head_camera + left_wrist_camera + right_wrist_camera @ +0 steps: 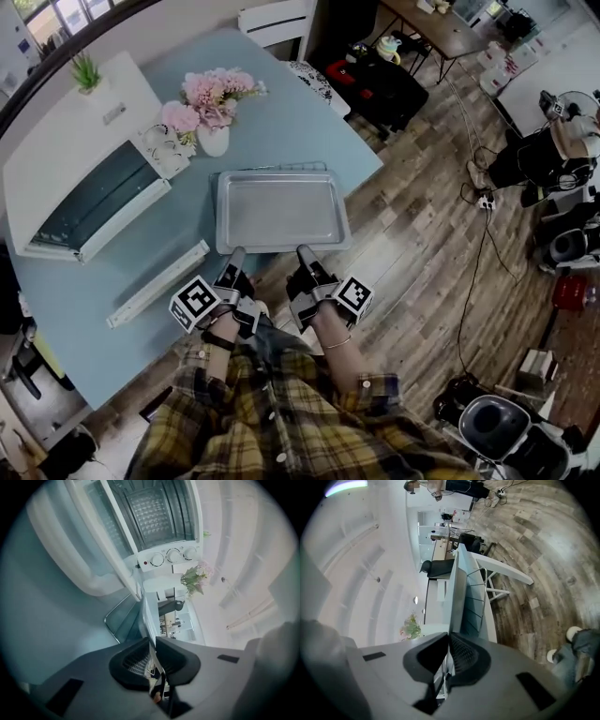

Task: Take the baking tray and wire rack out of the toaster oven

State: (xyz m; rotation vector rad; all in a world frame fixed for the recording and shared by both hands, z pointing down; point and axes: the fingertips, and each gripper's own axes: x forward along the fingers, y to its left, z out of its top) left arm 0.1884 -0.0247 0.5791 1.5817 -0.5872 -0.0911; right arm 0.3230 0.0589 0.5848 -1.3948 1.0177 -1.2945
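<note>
Left tool [236,254], right tool [305,251] on tray [281,208]

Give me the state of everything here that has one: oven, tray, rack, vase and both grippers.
Toaster oven: door open.
Baking tray: out of the oven, on the table.
Wire rack: out, lying under the tray.
Left gripper: fingers shut on the tray's near rim.
Right gripper: fingers shut on the tray's near rim.
Vase of flowers: upright.

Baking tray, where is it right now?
Head view, centre: the baking tray is over the table, right of the open toaster oven, before the flower vase, near rim clamped by left gripper and right gripper.
</note>
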